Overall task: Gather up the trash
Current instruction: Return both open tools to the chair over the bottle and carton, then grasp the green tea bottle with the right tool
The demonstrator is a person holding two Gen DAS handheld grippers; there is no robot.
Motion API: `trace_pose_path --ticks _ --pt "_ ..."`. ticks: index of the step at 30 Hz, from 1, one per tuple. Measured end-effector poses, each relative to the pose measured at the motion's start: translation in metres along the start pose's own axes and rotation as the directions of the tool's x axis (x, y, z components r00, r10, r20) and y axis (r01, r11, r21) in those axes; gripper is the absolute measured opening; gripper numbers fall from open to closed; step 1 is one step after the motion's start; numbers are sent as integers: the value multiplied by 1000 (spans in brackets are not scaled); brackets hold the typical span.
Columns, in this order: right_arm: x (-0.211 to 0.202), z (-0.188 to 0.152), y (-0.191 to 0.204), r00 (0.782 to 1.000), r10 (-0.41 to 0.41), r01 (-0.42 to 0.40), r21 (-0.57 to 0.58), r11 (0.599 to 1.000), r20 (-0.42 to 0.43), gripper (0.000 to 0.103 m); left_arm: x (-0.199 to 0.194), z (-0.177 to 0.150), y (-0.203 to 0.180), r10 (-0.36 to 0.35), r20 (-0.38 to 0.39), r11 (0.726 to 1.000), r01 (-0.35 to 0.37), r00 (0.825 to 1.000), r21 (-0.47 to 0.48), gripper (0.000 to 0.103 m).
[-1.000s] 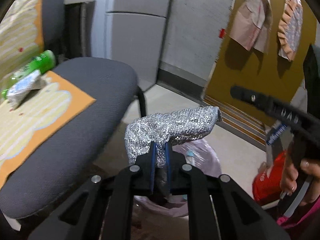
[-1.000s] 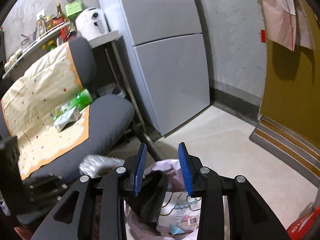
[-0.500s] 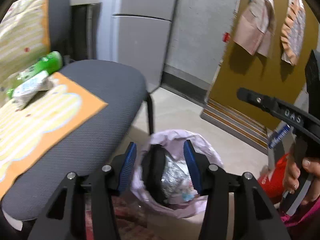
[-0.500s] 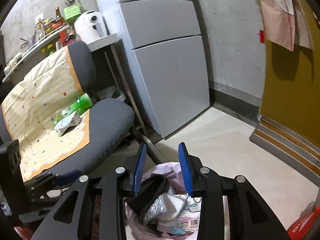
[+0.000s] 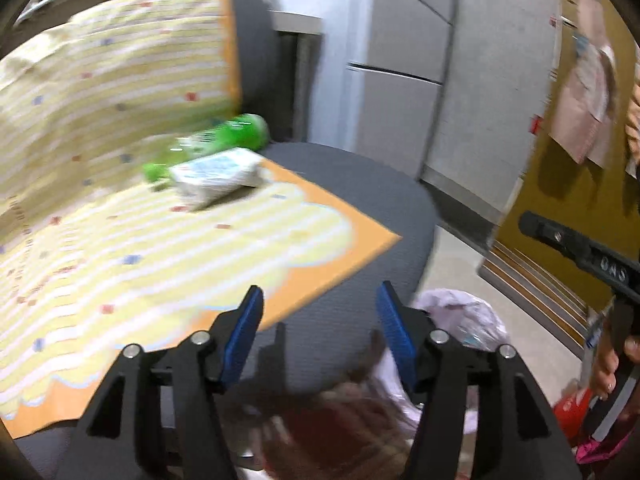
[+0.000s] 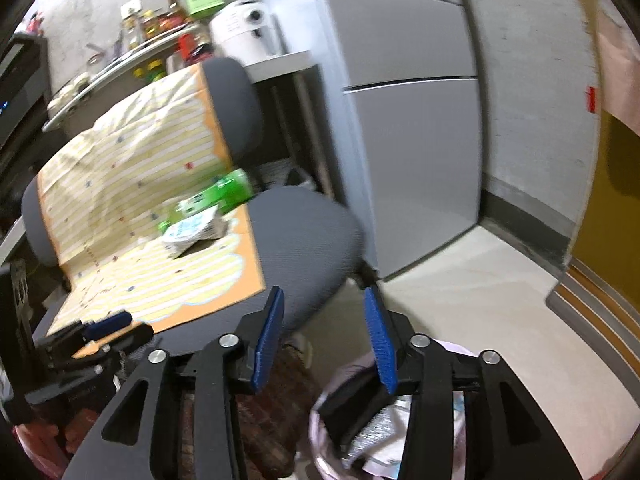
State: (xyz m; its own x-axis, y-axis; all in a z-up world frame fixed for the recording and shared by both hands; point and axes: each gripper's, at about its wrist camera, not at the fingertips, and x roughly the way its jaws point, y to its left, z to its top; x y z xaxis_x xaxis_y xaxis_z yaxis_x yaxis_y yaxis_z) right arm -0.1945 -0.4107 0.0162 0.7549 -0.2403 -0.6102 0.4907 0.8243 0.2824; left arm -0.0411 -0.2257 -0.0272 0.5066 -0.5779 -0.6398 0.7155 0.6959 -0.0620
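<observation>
Our left gripper [image 5: 320, 332] and right gripper [image 6: 326, 330] both gape, grasping nothing; the lined trash bin [image 6: 384, 436] sits just below; farther off, a white packet [image 5: 218, 174] and green bottle [image 5: 212, 142] lie on the chair [image 5: 352, 200].

No text can be read with certainty. The white packet [image 5: 218, 174] on the chair, at about 10 o'clock in the left wrist view, has blue print, but it is too blurred to read. The green bottle [image 5: 224, 136] behind it has a label with small print, also unreadable. The black handle [image 5: 592, 256] at 3 o'clock carries pale embossed letters that I cannot make out.
</observation>
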Motion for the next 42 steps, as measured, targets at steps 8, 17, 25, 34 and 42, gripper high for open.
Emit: trace_pose_path --ticks 8,17,25,34,42 --pt "45 21 54 994 101 -104 -100 990 -38 53 -6 14 64 137 15 984 -134 991 -115 67" --pt "108 58 109 979 185 -197 -175 965 -86 54 14 31 112 207 -26 958 -208 978 -197 67" --pt "195 86 141 947 241 -273 -136 952 -213 51 34 45 131 220 -42 953 -224 974 -205 67" --pt "244 77 157 916 244 -299 -136 945 -317 45 30 33 158 254 -66 932 -263 965 -249 67" --pt "189 43 219 793 444 -574 -266 775 -417 32 10 23 173 300 -72 899 -307 951 -314 67"
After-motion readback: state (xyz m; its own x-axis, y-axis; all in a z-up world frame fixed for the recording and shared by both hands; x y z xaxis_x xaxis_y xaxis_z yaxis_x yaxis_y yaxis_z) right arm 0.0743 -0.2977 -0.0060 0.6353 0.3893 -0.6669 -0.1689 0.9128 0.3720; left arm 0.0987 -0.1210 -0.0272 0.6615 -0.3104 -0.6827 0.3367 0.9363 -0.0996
